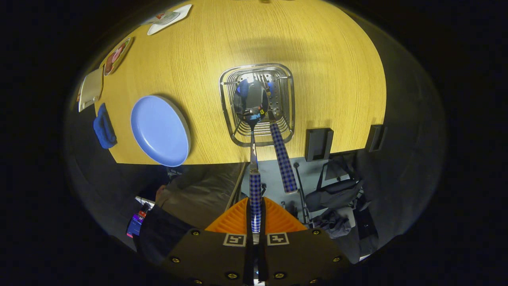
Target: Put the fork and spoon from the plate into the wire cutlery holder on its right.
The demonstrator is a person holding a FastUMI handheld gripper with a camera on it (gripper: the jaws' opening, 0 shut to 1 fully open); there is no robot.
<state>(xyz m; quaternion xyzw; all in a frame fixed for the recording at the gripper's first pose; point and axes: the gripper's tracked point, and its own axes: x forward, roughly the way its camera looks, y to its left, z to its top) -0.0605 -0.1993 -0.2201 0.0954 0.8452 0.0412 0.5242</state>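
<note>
Fingers (256,216) clamped on the spoon (251,104), bowl down over the holder (257,104) (fork (282,157) already in); next, lower and release.

The fingers (256,216) press together on the checked handle of a steel spoon (254,159), whose bowl reaches ahead of them over the square wire cutlery holder (257,104). Inside that holder stands a fork with a checked handle (282,153), its handle leaning out just right of the spoon. The holder sits on the wooden tabletop (325,59). Left of the holder, apart from it, lies a round blue plate (160,130); farther left, a folded blue cloth (104,128) hangs at the tabletop's edge.
</note>
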